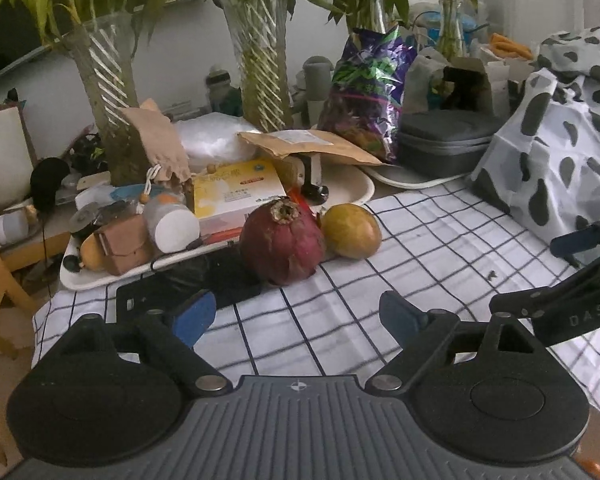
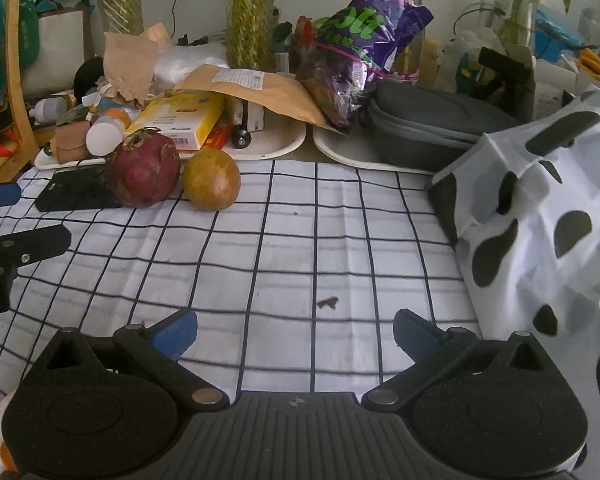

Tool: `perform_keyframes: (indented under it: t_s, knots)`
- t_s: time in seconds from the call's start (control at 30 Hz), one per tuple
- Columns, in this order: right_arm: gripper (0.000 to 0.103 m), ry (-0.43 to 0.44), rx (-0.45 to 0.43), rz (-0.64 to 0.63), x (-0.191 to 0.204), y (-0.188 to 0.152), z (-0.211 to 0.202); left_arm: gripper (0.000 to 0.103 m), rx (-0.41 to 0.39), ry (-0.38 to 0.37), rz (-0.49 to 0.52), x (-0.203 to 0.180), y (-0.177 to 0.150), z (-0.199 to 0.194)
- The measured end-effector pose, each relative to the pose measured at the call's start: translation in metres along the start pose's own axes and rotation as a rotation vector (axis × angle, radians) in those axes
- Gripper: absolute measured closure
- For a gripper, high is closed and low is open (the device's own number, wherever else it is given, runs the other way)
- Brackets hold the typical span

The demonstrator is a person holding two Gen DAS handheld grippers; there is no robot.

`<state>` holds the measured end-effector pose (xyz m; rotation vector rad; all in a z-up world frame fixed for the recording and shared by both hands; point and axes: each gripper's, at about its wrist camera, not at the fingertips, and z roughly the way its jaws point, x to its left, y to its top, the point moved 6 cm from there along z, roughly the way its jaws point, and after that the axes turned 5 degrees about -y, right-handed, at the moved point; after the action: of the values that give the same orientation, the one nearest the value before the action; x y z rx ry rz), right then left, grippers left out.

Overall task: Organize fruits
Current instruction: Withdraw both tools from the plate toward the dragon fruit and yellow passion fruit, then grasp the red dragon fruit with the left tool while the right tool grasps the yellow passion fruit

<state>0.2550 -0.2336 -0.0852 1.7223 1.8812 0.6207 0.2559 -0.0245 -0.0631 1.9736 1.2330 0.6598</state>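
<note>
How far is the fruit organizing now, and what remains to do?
Two fruits, the red pomegranate and the yellow-green fruit, sit side by side on the checked cloth, so grouping may have begun. Nothing is in hand: the left gripper and right gripper are both open and empty. No fruit container is visible, so the final placing looks undone.

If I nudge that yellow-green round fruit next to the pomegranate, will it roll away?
Probably: the yellow-green fruit looks nearly spherical and smooth, so it may roll on the flat checked cloth. The pomegranate right beside it would likely block rolling that way.
</note>
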Motion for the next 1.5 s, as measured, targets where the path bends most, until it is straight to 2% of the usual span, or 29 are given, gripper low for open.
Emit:
perform_keyframes:
  t_s: [0.1, 0.2, 0.37, 0.73, 1.0, 1.07, 1.1, 1.2, 1.33, 1.5]
  knots:
    - [0.0, -0.001, 0.006, -0.009, 0.002, 0.006, 0.009, 0.014, -0.002, 0.022, 0.03, 0.003, 0.003, 0.014]
    - [0.0, -0.002, 0.013, -0.02, 0.004, 0.012, 0.019, 0.014, -0.022, 0.064, 0.105, 0.002, 0.006, 0.028]
    - [0.0, 0.006, 0.028, -0.046, 0.01, 0.018, 0.036, 0.014, -0.045, 0.087, 0.189, 0.002, 0.012, 0.052]
    - [0.0, 0.014, 0.017, -0.119, 0.018, 0.029, 0.06, 0.014, 0.005, 0.078, 0.28, 0.003, 0.01, 0.103]
    - [0.0, 0.013, 0.001, -0.153, 0.021, 0.035, 0.075, 0.015, -0.013, 0.058, 0.304, 0.001, 0.013, 0.121]
    - [0.0, 0.009, -0.001, -0.167, 0.022, 0.035, 0.08, 0.027, -0.011, 0.056, 0.311, 0.003, 0.013, 0.124]
    - [0.0, 0.007, -0.002, -0.174, 0.023, 0.035, 0.082, 0.027, -0.01, 0.057, 0.319, 0.004, 0.013, 0.124]
    - [0.0, 0.011, -0.019, -0.188, 0.025, 0.037, 0.086, 0.032, -0.002, 0.021, 0.26, 0.012, 0.016, 0.123]
    - [0.0, 0.031, -0.081, -0.199, 0.031, 0.043, 0.089, 0.034, 0.007, -0.04, 0.131, 0.026, 0.023, 0.117]
    - [0.0, 0.075, -0.17, -0.217, 0.044, 0.053, 0.089, 0.034, -0.014, -0.027, 0.058, 0.043, 0.034, 0.104]
